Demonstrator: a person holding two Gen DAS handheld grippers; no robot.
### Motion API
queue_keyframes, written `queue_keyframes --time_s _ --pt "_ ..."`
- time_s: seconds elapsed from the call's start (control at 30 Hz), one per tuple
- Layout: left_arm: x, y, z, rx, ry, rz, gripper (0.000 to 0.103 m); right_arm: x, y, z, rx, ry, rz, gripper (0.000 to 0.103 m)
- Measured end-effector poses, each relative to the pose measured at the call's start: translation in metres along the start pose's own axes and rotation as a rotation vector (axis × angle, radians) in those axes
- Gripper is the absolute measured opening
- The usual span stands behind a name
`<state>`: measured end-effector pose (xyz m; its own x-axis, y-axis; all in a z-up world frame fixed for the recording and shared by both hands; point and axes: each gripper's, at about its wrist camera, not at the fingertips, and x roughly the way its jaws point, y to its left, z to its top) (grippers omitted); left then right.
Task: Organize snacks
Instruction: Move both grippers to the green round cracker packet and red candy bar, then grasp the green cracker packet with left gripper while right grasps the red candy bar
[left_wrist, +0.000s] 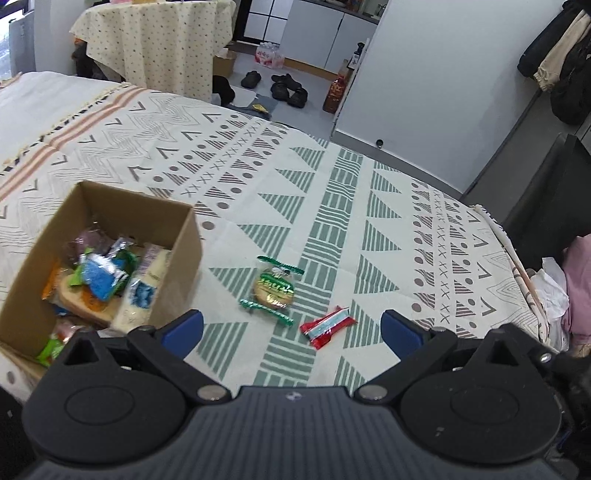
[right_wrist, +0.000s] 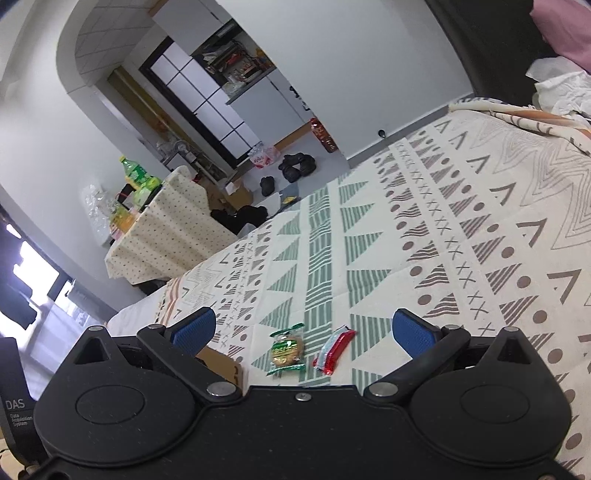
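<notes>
A cardboard box (left_wrist: 173, 236) sits at the left on the patterned cloth and holds several wrapped snacks (left_wrist: 107, 273). A green-wrapped round biscuit (left_wrist: 274, 290) and a red and pale blue snack bar (left_wrist: 327, 326) lie on the cloth to the box's right. My left gripper (left_wrist: 293, 330) is open and empty, just short of the two snacks. In the right wrist view the biscuit (right_wrist: 286, 350) and the bar (right_wrist: 334, 349) lie between the fingers of my right gripper (right_wrist: 304, 330), which is open and empty above them. A corner of the box (right_wrist: 221, 363) shows there.
The patterned cloth (left_wrist: 332, 206) covers a bed. Its far edge drops to a floor with shoes (left_wrist: 288, 88) and a bottle (left_wrist: 336, 90). A small table with a dotted cloth (left_wrist: 147, 40) stands beyond. Crumpled paper and pink fabric (left_wrist: 565, 288) lie at the right edge.
</notes>
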<state>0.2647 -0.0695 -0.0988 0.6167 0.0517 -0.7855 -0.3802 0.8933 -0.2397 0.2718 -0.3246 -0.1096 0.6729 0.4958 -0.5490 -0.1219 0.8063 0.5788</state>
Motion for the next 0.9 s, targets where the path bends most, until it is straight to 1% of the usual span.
queue_keyframes --time_s 0.13,0.2,0.3,0.43,0.6,0.7,0.77,0.83,0.9 --pt "0.019 0.001 0.002 -0.003 0.014 -0.012 0.099 0.018 -0.009 -0.002 0.025 0.040 -0.009 0.099" --pt "0.028 0.001 0.003 0.001 0.021 -0.016 0.097 0.027 -0.013 -0.004 0.040 0.068 -0.006 0.089" --pt "0.043 0.002 0.005 0.006 0.043 -0.018 0.095 0.040 -0.016 -0.006 0.060 0.102 -0.004 0.080" --pt "0.060 0.005 0.008 0.010 0.056 -0.018 0.090 0.054 -0.017 -0.007 0.065 0.128 -0.012 0.075" --pt "0.082 0.009 0.012 0.008 0.077 -0.013 0.083 0.075 -0.018 -0.010 0.079 0.173 -0.022 0.065" --pt "0.094 0.009 0.014 0.022 0.083 -0.007 0.078 0.088 -0.019 -0.013 0.080 0.200 -0.033 0.062" --pt "0.104 0.007 0.015 0.046 0.090 0.009 0.072 0.096 -0.020 -0.014 0.088 0.215 -0.040 0.060" --pt "0.114 0.008 0.017 0.043 0.108 0.003 0.068 0.104 -0.020 -0.014 0.096 0.228 -0.046 0.058" --pt "0.125 0.010 0.018 0.043 0.125 0.005 0.067 0.111 -0.020 -0.016 0.099 0.240 -0.051 0.057"
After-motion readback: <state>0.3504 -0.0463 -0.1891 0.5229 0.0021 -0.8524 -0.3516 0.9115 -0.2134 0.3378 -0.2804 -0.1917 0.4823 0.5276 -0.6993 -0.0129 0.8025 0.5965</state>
